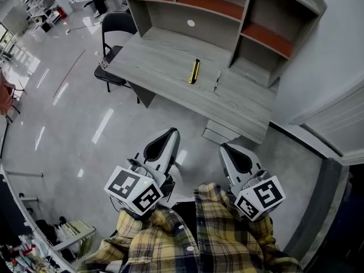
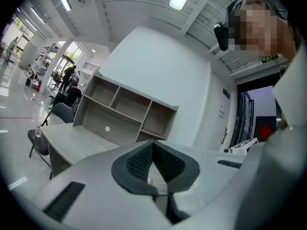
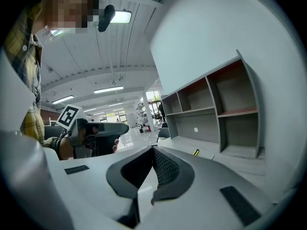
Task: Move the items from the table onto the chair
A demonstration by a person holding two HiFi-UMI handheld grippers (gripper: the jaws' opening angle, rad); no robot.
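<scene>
The person is standing back from the desk and holding both grippers low in front, well apart from the tabletop [image 1: 165, 75]. The left gripper [image 1: 172, 131] is pointing toward the desk with its jaws pressed together, gripping nothing. The right gripper [image 1: 224, 147] is sitting beside it with its jaws likewise closed tight and empty. Each gripper is carrying its marker cube close to the person's yellow plaid sleeves [image 1: 227, 238].

A yellow utility knife [image 1: 194, 71] is lying near the middle of the tabletop, its length running roughly front to back. Just to its right, not touching it, a thin pen-like item [image 1: 217, 80] is lying almost parallel; what exactly it is cannot be made out. Both are resting in front of the open shelf unit [image 1: 216, 7] that is standing along the back of the desk.

A black chair [image 1: 115, 30] is standing at the left end of the desk, its seat tucked partly under the tabletop's corner. Polished grey floor [image 1: 85, 124] is stretching between the person and the desk.
</scene>
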